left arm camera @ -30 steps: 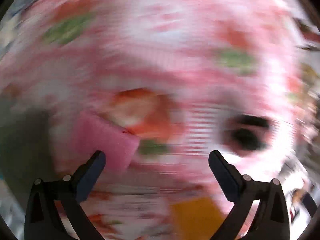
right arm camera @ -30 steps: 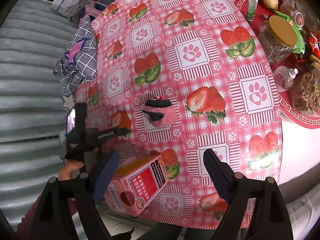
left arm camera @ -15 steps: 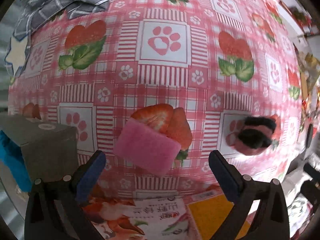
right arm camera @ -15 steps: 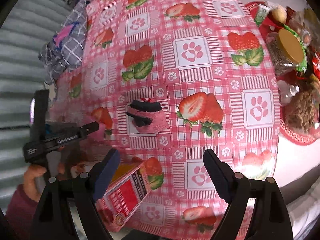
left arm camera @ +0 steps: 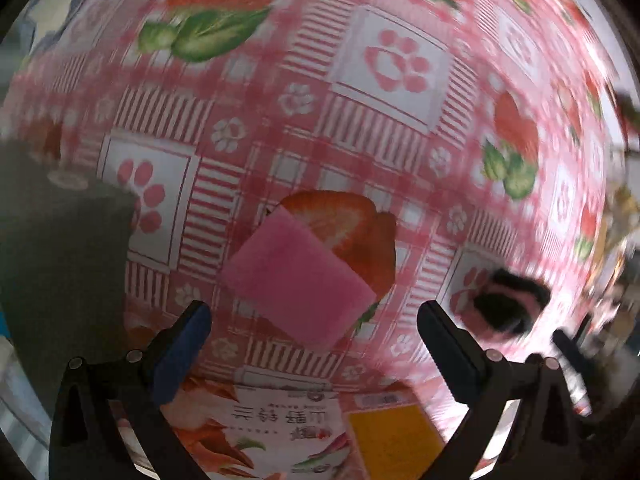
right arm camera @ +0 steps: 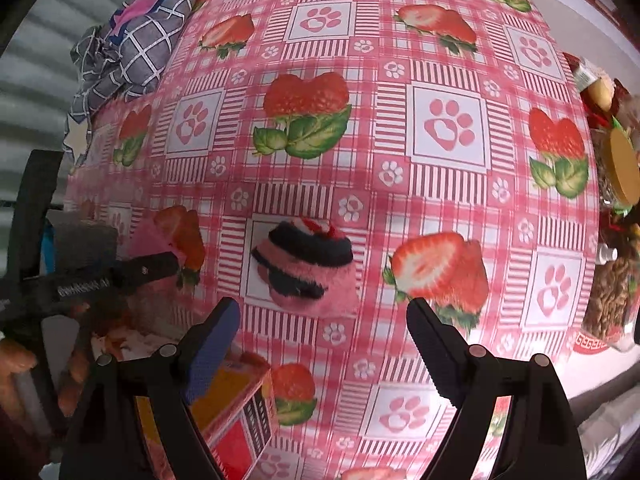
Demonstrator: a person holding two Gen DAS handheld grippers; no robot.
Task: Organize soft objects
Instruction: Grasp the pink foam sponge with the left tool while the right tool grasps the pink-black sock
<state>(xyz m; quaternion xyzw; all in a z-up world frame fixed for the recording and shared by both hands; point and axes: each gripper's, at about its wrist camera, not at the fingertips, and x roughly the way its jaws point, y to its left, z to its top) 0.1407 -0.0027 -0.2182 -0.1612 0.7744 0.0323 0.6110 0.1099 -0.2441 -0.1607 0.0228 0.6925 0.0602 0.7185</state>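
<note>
Sorting barely begun: pink sponge [left arm camera: 298,280] and rolled sock [right arm camera: 306,266] loose on bench [right arm camera: 448,184]; both grippers [left arm camera: 314,336] [right arm camera: 324,334] above, fingers apart, empty.

Table under both grippers, covered by a pink gingham tablecloth [right arm camera: 400,184] with strawberry and paw-print squares. Grey corrugated wall [right arm camera: 36,92] beyond the table edge, left of the right gripper. Grey checked cloth bundle [right arm camera: 136,48] on the far-left corner. Red tray [right arm camera: 592,344] with jars off to the right. Even, soft light.
</note>
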